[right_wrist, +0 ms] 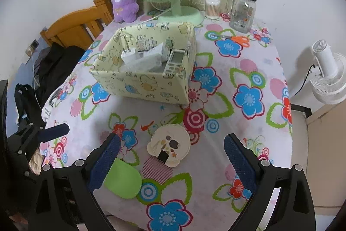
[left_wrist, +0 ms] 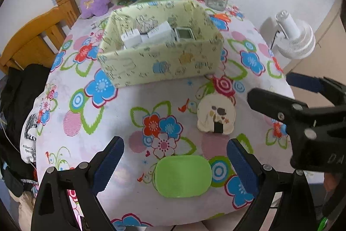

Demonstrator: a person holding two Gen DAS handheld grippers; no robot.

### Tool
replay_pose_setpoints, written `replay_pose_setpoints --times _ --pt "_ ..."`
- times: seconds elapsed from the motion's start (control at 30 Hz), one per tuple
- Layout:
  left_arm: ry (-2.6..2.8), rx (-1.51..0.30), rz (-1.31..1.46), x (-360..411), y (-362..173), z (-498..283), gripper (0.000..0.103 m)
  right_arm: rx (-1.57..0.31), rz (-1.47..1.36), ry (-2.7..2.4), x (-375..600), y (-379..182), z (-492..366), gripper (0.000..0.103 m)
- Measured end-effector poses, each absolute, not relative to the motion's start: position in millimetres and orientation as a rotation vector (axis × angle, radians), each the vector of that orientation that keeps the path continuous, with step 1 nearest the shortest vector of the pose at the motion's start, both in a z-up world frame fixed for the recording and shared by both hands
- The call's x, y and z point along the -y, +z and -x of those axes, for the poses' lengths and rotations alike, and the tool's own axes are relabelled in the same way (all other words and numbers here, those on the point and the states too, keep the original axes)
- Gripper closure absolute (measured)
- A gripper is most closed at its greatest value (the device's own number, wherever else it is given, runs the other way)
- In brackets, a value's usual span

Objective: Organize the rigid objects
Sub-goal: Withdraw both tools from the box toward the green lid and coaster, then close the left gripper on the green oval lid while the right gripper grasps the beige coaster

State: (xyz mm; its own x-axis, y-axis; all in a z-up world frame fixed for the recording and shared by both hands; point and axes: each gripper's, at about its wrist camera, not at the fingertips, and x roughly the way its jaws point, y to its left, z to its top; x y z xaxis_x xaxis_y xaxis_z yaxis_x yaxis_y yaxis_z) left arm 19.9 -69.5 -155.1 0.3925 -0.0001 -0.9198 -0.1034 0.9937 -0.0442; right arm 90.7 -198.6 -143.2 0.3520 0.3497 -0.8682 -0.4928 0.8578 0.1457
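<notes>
Fingers spread wide, the left gripper [left_wrist: 175, 168] hovers over the floral tablecloth [left_wrist: 121, 122], a green oval lid [left_wrist: 183, 176] lying between its blue pads; a cream round item [left_wrist: 216, 117] sits at one o'clock, the patterned box [left_wrist: 160, 44] at twelve. In the right wrist view, the right gripper [right_wrist: 172, 162] is equally open and empty; the cream item [right_wrist: 168, 144] lies between its fingers, the green lid [right_wrist: 123, 180] beside the left pad at seven o'clock.

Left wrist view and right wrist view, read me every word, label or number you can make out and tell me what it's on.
"My Heart" then "Open High", both cut off: white cloth hanging at the table's left edge.
"DA", partly seen: right gripper body.
Reversed print, unreadable: black strap.
Remote control screen and buttons: too small.
Glass jar label and barcode: blurred.
</notes>
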Motion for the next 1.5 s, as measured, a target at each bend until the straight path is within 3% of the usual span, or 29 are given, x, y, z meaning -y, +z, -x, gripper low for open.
replay_pose_setpoints --times 0.77,1.5 --pt "0.041 -1.236 0.050 82.1 -244.1 -8.9 0.006 -1.137 0.205 0.523 199.5 -234.6 -84.7 0.005" --pt "0.026 -1.194 0.029 90.0 -249.5 13.1 0.007 -1.185 0.206 0.508 198.1 -259.8 -88.7 0.005"
